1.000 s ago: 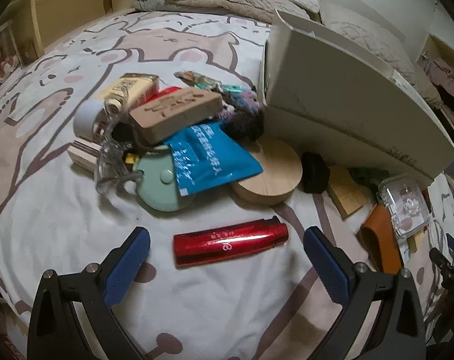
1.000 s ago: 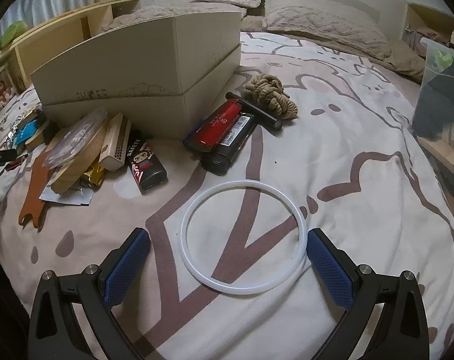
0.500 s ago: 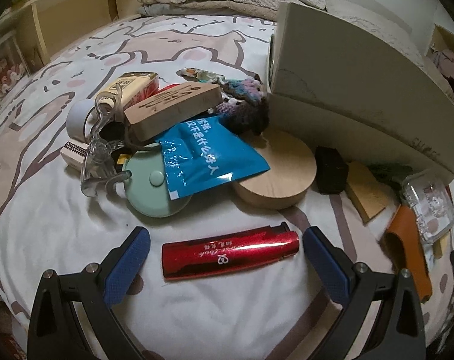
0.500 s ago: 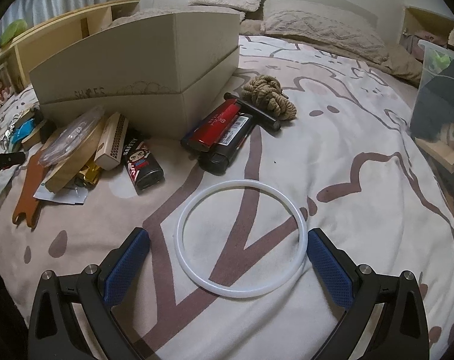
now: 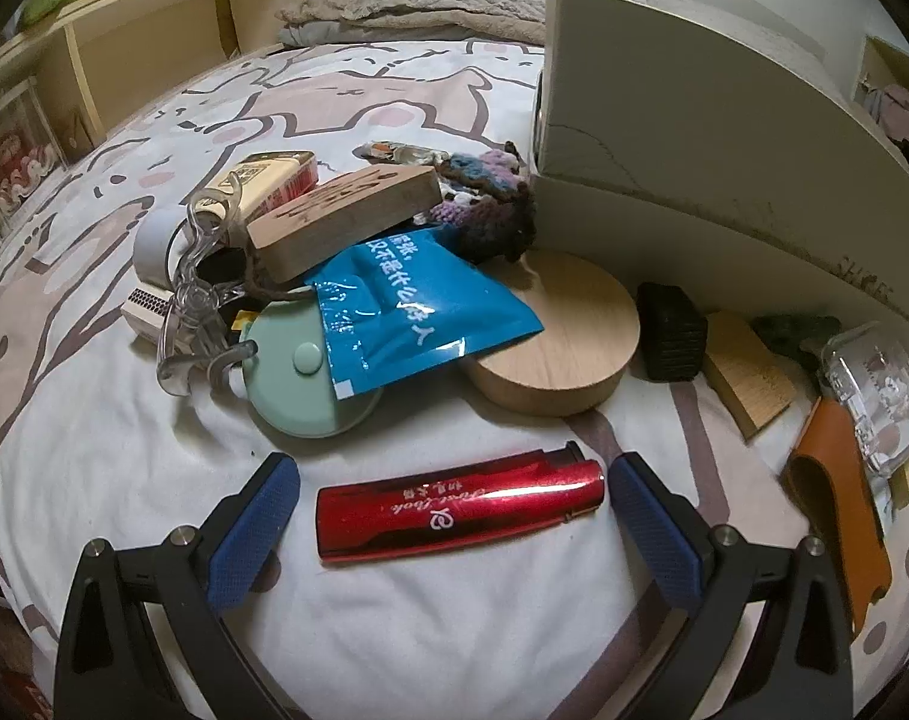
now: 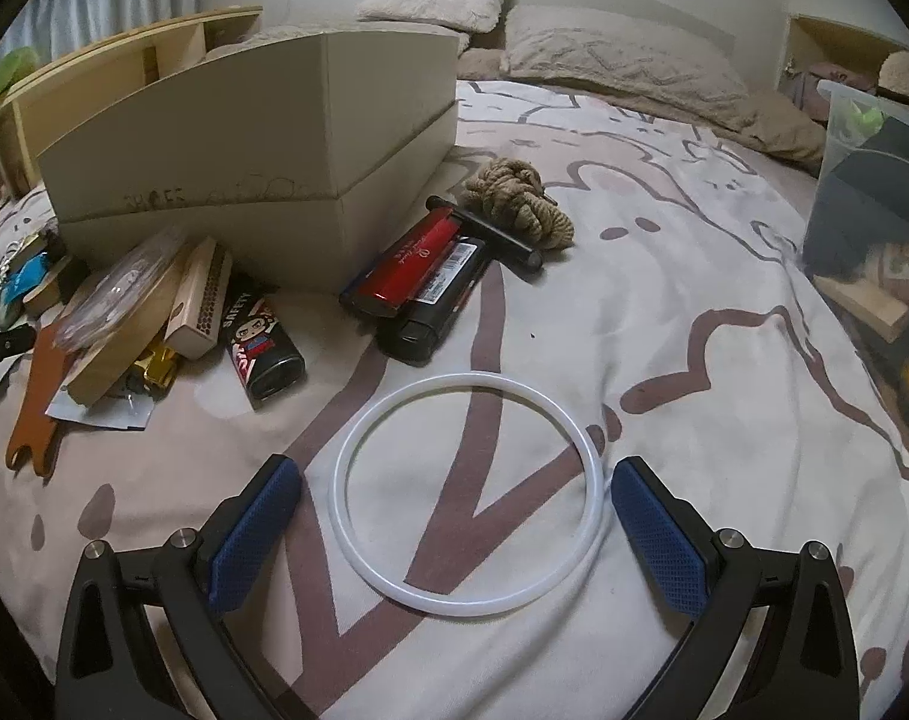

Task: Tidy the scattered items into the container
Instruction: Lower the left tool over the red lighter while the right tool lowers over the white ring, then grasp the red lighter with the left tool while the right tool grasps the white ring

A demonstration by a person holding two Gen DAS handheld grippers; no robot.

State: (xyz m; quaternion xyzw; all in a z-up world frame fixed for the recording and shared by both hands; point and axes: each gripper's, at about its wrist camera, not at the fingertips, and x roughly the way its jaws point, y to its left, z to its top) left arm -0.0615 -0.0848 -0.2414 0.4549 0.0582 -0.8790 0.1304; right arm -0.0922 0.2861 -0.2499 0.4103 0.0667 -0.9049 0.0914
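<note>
Scattered items, bed-top lot, listed from each claw outward.

Left claw (image 5: 454, 516): spread wide, holding nothing. Red lighter (image 5: 460, 504) lies crosswise between the two blue pads (image 5: 253, 531), flat on the bedspread (image 5: 124, 450), clear of the left pad and just short of the right one; contact cannot be told.

Above it, centre of frame: mint-green round case (image 5: 286, 384), partly covered by blue foil sachet (image 5: 412, 306), which also overlaps round wooden lid (image 5: 565, 348). Wooden block (image 5: 346, 216) rests tilted on top of the pile. Clear plastic clip (image 5: 196, 306) at the pile's left edge. Knitted purple piece (image 5: 484, 210) just beside the box corner.

Right of the lid: small black block (image 5: 673, 330), bamboo piece (image 5: 748, 372), orange leather strip (image 5: 838, 510), clear plastic lid (image 5: 874, 390).

Cardboard box (image 5: 694, 138), the container, stands at upper right, its side toward the camera; interior not visible.

Right claw (image 6: 454, 522): spread wide, holding nothing. White ring (image 6: 592, 462) lies flat on the bedspread between the pads, its right edge just beside the right pad, its left edge apart from the left pad.

Beyond the ring, centre: red-and-black lighters (image 6: 424, 276) stacked against the box corner; black rod (image 6: 484, 234); coiled rope (image 6: 520, 204) behind it. Centre left: cartoon-printed lighter (image 6: 262, 342), harmonica (image 6: 199, 300), gold clip (image 6: 157, 366).
</note>
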